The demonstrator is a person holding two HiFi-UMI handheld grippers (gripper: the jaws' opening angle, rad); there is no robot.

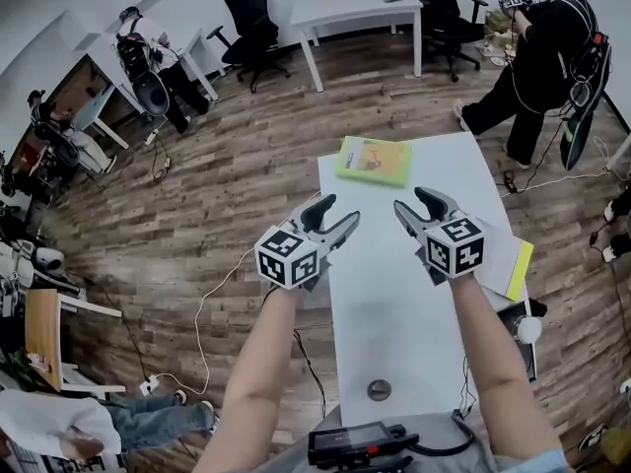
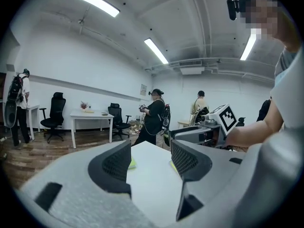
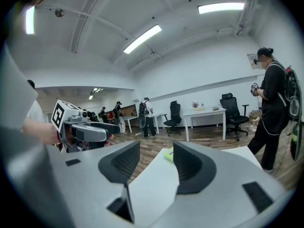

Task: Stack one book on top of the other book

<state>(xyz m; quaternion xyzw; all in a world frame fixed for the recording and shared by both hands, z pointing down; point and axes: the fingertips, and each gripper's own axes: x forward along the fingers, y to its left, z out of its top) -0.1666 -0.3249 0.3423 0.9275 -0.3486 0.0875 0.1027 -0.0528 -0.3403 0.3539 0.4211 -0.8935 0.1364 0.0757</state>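
Note:
A green book lies flat at the far end of the white table. A second book, white with a yellow edge, lies at the table's right edge, partly hidden under my right hand. My left gripper hovers open over the table's left edge, nothing between its jaws. My right gripper hovers open beside it, short of the green book. In the left gripper view the open gripper frames the table top and a sliver of the green book. The right gripper view shows its gripper open, the green book beyond.
A person in black stands past the table's far right corner. A white desk and office chairs stand at the back. Cables run over the wooden floor at left. A round grommet sits in the table's near end.

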